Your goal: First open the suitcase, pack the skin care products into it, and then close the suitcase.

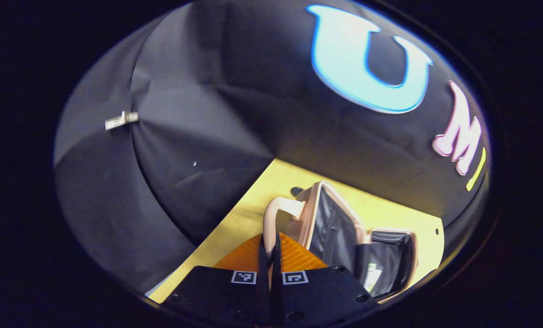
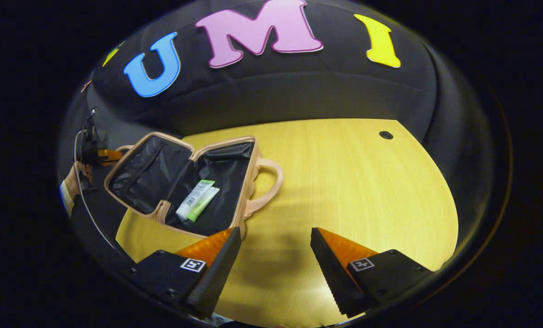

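Note:
The pink suitcase [image 2: 248, 173] lies open on the yellow table [image 2: 367, 191], its black lining showing. Two skin care tubes [image 2: 196, 199], one white and one green, lie side by side in the half nearer my right gripper. A tube [image 1: 371, 275] also shows in the left gripper view, deep in the suitcase [image 1: 317, 200]. My left gripper [image 1: 270, 250] is shut on the lid's pink handle [image 1: 276, 212], and the lid half stands tilted up. From the right gripper view, the left gripper [image 2: 93, 152] sits at the lid's far edge. My right gripper [image 2: 276, 248] is open over bare table, just right of the case.
A person's hand and sleeve [image 2: 70, 187] hold the left gripper, with a cable hanging below. A small dark hole [image 2: 385, 135] marks the table's far right. A metal clip [image 1: 121, 120] pins the wall cloth. The other pink handle [image 2: 266, 182] points toward the right gripper.

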Tool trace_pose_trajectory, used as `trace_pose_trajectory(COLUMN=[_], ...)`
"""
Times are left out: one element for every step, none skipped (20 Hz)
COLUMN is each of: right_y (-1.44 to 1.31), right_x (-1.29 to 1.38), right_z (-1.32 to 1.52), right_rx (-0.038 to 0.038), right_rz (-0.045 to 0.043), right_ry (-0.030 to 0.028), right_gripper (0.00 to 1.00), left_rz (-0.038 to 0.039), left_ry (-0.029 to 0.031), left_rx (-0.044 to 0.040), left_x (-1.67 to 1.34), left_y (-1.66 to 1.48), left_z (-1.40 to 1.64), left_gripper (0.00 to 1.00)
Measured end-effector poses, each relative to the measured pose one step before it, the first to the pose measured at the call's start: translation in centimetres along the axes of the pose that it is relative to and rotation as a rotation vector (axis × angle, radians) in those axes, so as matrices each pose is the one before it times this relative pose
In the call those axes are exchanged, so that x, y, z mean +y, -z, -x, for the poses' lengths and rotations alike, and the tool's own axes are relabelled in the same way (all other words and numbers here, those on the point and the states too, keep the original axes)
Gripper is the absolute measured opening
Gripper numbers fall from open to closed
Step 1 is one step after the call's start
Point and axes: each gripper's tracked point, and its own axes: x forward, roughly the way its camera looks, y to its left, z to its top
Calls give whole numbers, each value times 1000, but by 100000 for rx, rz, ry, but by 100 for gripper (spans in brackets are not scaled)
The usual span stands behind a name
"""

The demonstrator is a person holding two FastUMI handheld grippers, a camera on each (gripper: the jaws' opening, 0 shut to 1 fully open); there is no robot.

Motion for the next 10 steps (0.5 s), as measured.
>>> trace_pose_trajectory(right_y=[-698,-766,-879,-456,-686,-572,-545,-372,-244,-164], right_x=[-1069,-1024,-846,-626,-710,-642,-643,-625,-525,-415], right_z=[173,440,316,251,109,170,213,257,196,375], right_rx=[-609,-1001,-923,-538,-1259,-1019,-901,-415,-238,-40], right_rz=[369,-34,-435,-475,-76,170,-52,-460,-1004,-1343], right_ry=[676,173,-423,-28,-414,-271,-943,-512,-756,-766], right_gripper=[98,98,98,98,98,98,98,98,98,98], left_rz=[-2548,-2763,-3158,-3392,-3655,-2933,-1756,-156,1580,3215], left_ry=[1979,1340,1279,1480,1078,1371,1844,3165,3852,4859], left_rx=[-1104,141,-1220,-522,-385,-123,-467,-135,-519,839], left_x=[-1815,-1957,-2486,-2787,-2611,-2987,-2990,-3078,-3349,-3489], left_y=[-961,-637,-835,-597,-430,-184,-265,-63,183,806], left_z=[1600,1449,1381,619,396,330,415,157,-83,-323], left_gripper=[6,6,6,6,6,10,6,6,6,6])
